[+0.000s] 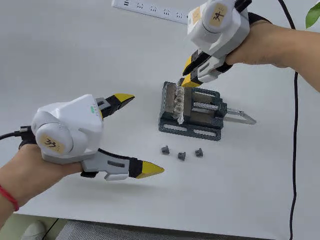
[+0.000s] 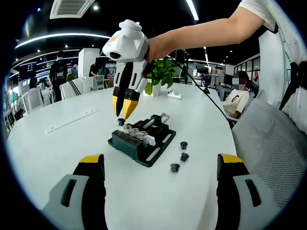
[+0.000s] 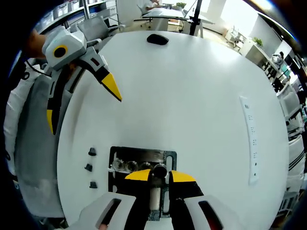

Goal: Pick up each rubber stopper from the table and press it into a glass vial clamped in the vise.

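Note:
A dark vise [image 1: 197,117] stands mid-table and clamps a row of glass vials [image 1: 177,103]. My right gripper [image 1: 187,73] hovers over the far end of the row, shut on a dark rubber stopper [image 3: 159,170] that sits at the mouth of the end vial [image 2: 121,125]. Three loose stoppers [image 1: 181,156] lie on the table in front of the vise. My left gripper [image 1: 140,134] is held low at the near left, open wide with nothing between its jaws, well short of the vise [image 2: 141,143] and the loose stoppers [image 2: 184,156].
A white power strip [image 1: 150,10] lies at the far edge. A black cable [image 1: 295,125] runs down the right side. The vise handle [image 1: 242,117] sticks out to the right. The table's front edge [image 1: 150,225] is close below my left hand.

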The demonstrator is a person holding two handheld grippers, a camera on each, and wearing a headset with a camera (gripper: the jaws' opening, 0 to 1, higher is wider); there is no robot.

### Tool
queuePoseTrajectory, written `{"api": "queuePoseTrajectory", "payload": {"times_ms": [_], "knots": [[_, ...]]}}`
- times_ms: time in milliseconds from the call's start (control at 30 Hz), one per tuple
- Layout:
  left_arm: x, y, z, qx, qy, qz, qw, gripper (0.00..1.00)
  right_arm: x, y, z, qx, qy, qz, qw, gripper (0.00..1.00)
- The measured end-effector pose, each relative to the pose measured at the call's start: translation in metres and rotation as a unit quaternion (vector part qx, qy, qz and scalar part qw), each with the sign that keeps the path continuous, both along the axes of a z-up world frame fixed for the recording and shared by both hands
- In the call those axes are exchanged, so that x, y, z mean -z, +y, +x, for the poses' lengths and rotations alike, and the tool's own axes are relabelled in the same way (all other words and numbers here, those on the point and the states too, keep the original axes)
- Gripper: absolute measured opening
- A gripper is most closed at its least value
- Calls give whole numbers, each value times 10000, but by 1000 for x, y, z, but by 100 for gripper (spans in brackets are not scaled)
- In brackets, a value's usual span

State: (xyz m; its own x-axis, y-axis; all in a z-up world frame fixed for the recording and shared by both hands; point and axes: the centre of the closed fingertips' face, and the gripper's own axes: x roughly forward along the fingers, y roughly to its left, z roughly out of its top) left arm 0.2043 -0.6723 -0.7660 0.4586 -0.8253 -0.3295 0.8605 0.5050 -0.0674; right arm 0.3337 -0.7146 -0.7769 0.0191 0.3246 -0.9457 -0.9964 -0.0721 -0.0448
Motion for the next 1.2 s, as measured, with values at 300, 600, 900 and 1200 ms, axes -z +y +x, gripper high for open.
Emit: {"api": "queuePoseTrajectory", "payload": {"times_ms": [300,600,900,1200], "knots": [[0,2,-1,-14,9,6,10000,97,-1,1,-1,-47,-2,57,10000,2],[1,4,0,-44,26,0,10000,97,0,2,-2,-50,-4,51,10000,0],[3,4,0,-56,46,-4,10000,97,3,1,-1,-71,14,20,10000,0],[4,3,0,-44,57,-23,10000,97,4,3,-3,-182,-55,-80,9998,0]]}}
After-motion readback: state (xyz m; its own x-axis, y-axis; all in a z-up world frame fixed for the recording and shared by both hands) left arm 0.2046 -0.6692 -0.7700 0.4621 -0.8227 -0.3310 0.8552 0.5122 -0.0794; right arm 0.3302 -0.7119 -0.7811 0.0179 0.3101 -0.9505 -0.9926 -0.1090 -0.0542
